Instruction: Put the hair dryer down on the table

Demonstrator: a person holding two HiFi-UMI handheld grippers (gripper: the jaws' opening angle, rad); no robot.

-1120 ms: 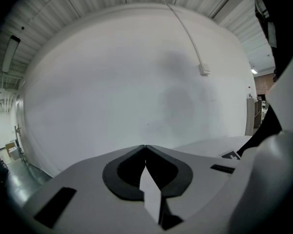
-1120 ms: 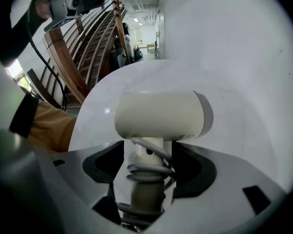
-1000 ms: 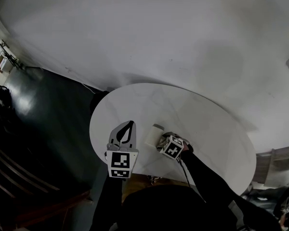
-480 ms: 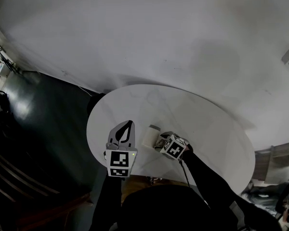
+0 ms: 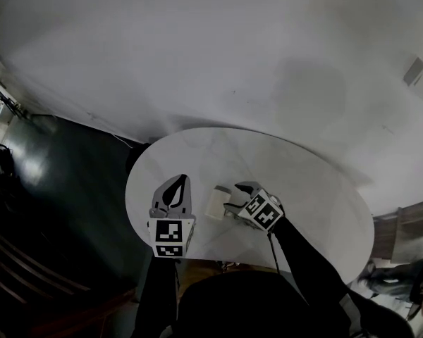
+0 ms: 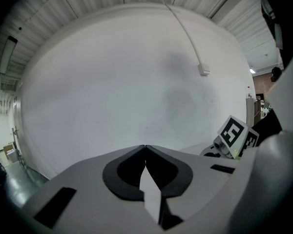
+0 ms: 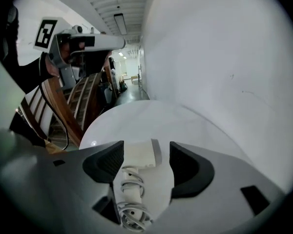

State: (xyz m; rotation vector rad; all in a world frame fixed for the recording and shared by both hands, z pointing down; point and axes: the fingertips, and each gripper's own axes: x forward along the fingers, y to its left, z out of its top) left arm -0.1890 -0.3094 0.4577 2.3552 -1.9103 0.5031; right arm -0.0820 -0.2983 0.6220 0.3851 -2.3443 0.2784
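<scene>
The person holds both arms out over the round white table (image 5: 303, 182), near its close edge. There are two grippers, one hair dryer and one table.

The left gripper (image 5: 179, 182) is over the left part of the table and points away from the person. In the left gripper view its jaws (image 6: 145, 147) are pressed together, tip to tip, with nothing between them. The black sleeve (image 5: 162, 291) behind it goes straight back to the person.

The right gripper (image 5: 237, 196) is near the middle of the table's close edge. It tips to the left, toward the hair dryer (image 5: 217, 201). In the right gripper view its jaws (image 7: 145, 152) are spread wide. The white hair dryer (image 7: 139, 155) lies on the table between them, and neither jaw touches it. A white cord (image 7: 132, 206) is wound around its handle.

The hair dryer lies on the table between the two grippers, just beside the right one.

Past the table's far edge there is a big white wall (image 5: 233, 62). To the table's left the floor (image 5: 63, 160) is dark. A wooden chair (image 7: 80, 108) stands by the table's left edge.
</scene>
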